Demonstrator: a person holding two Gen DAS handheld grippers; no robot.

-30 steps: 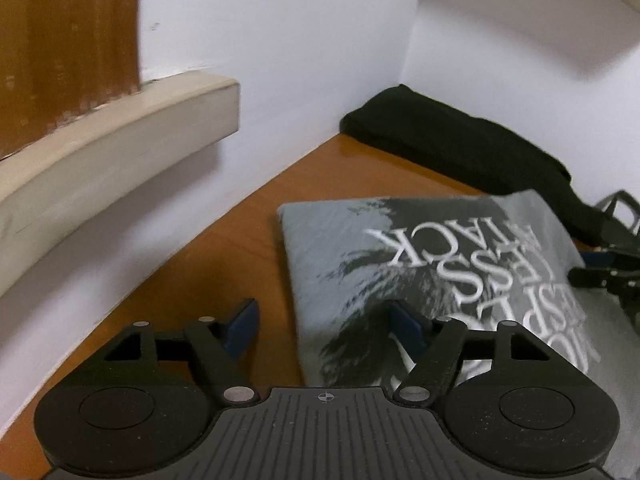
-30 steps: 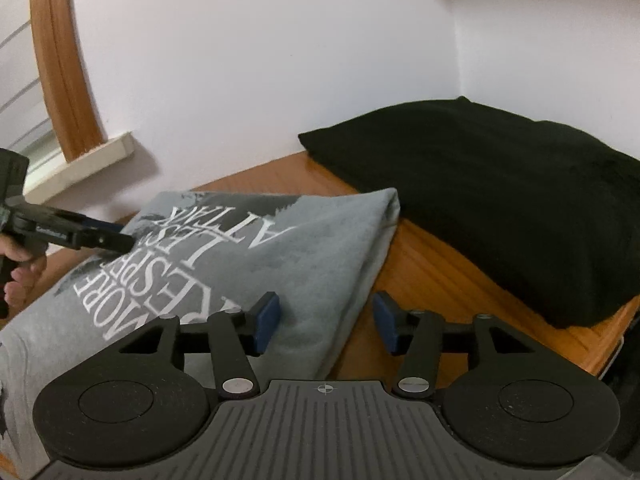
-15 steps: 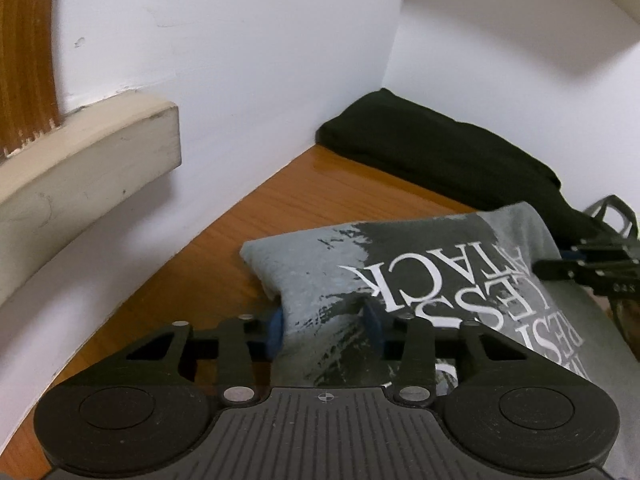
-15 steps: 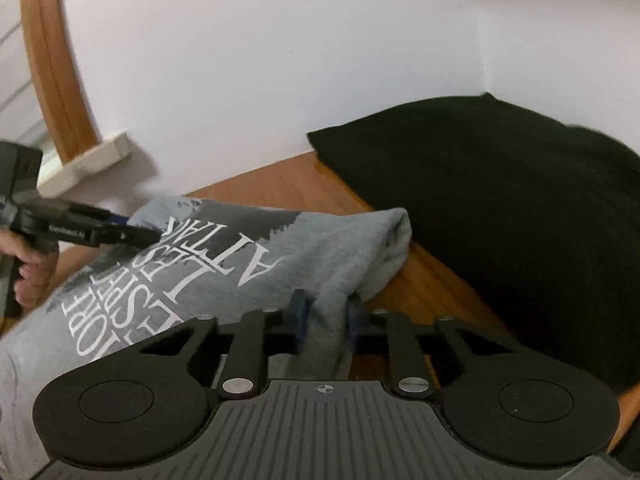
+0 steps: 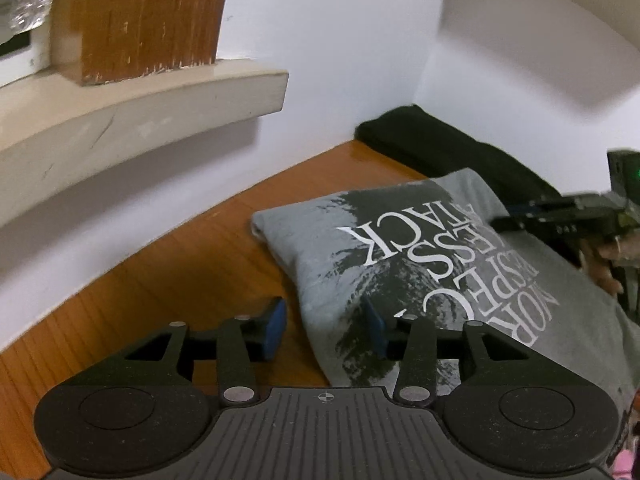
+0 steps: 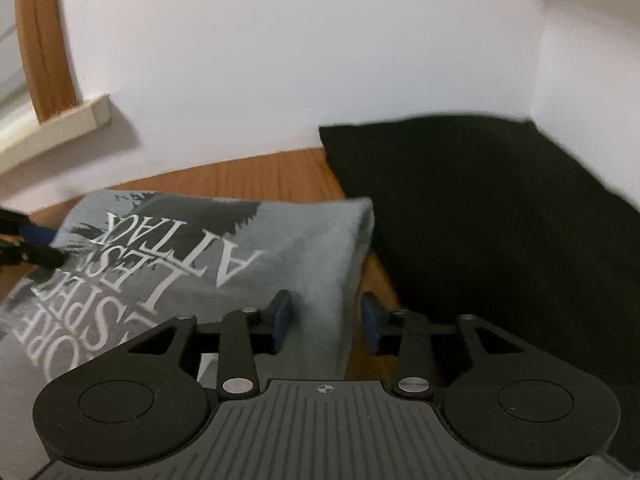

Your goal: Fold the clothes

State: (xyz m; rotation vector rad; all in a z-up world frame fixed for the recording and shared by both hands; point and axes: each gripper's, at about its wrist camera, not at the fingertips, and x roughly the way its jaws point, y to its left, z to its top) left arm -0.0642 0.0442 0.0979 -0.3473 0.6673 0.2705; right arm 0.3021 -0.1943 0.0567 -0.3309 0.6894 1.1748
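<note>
Where the desk (image 5: 192,264) meets the white wall, a folded grey shirt (image 5: 400,264) lies flat on the orange-brown wood, its far right corner just beside a black garment (image 6: 500,216) piled in the corner. White serif capitals run across the shirt over a dark smeared print: "ATTACK" reads whole, "LESS" sits on the line nearer, then "RESPECT" with its letters partly hidden, and "MORE" nearest.

Left tongs (image 5: 326,330) are opening, half wide; the shirt's near left edge lies between the blue pads (image 5: 274,326), which do not press it. Right tongs (image 6: 326,318) are opening too, at a narrower gap, with the shirt's right folded edge between their pads and loose. In the left view, a hand (image 5: 608,260) shows behind the right tongs. A cream ledge (image 5: 140,108) with a wooden frame (image 5: 140,20) juts from the wall at far left.
</note>
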